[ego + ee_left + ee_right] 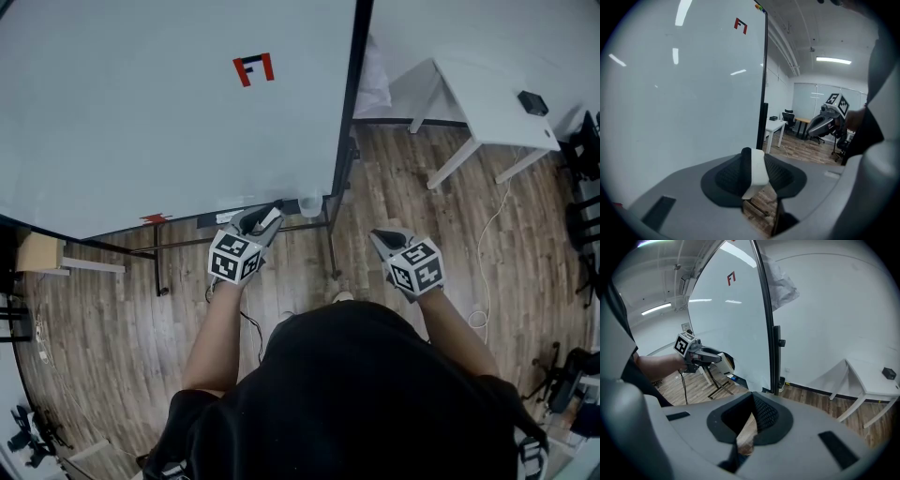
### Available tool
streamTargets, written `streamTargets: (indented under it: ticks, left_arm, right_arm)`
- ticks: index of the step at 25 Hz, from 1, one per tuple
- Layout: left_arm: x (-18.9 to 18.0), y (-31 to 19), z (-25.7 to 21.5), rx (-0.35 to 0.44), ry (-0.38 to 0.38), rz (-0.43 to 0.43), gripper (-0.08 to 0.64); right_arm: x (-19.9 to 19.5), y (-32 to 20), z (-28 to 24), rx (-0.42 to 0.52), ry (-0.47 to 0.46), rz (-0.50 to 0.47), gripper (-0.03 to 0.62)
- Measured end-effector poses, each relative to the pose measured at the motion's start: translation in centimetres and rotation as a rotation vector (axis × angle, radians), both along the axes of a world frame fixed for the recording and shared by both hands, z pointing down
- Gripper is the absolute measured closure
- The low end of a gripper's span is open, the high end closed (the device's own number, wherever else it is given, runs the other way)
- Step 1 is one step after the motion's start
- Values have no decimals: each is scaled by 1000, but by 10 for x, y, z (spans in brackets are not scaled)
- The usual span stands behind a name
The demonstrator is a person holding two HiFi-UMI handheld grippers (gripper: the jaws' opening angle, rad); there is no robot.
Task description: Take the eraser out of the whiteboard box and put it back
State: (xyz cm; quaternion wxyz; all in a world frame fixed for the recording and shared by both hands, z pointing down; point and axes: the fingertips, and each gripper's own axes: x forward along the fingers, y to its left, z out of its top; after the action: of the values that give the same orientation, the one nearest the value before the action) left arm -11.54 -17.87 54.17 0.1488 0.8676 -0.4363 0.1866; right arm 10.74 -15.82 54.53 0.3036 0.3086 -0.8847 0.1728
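The left tongs (262, 221) are clamped on the white-and-black eraser (756, 171), which stands upright between the pads at the centre of the left gripper view. In the head view, the eraser sits just left of a small pale box (309, 204) at the whiteboard's (169, 112) lower right corner. The right tongs (386, 240), at centre right over the wood floor (506, 281), are closed to the tips and empty.

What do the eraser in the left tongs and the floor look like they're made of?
Eraser: likely a white plastic body, smooth and matte, with a dark strip along one side, perhaps felt. Floor: wood or wood-look laminate, going by its brown grained planks.
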Motion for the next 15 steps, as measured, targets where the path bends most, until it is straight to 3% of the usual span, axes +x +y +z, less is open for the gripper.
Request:
streamTargets:
  ticks: [15]
  left_arm:
    - [23, -21, -2, 8, -11, 38, 407]
  right_arm:
    - [18, -6, 3, -9, -8, 32, 598]
